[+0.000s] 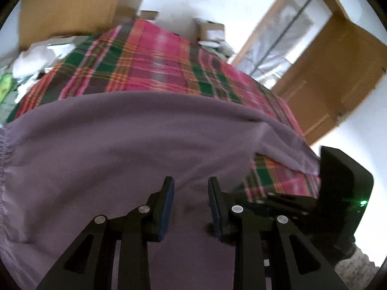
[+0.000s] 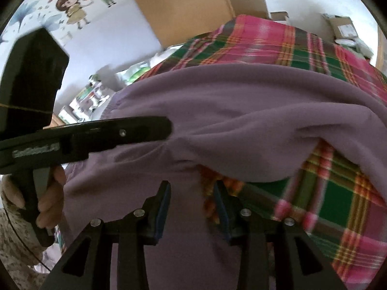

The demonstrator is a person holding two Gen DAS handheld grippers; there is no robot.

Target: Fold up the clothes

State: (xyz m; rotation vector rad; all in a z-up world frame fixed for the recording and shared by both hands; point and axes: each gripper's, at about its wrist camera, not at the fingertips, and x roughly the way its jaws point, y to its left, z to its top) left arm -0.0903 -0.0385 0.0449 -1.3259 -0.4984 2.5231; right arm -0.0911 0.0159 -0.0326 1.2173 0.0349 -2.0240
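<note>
A purple garment with a gathered elastic edge lies spread on a pink and green plaid bedspread. My left gripper hovers low over the near part of the cloth, open, with purple fabric showing in the gap. In the right wrist view the same garment has one fold lifted off the plaid bedspread. My right gripper is open at the garment's near edge, one finger over purple cloth, the other over plaid. The left gripper reaches in from the left, held by a hand.
A wooden door stands open past the bed's right side. Cardboard boxes and white clutter sit beyond the far edge. A brown wardrobe panel and cartoon wall stickers are behind. The right gripper's black housing is close by.
</note>
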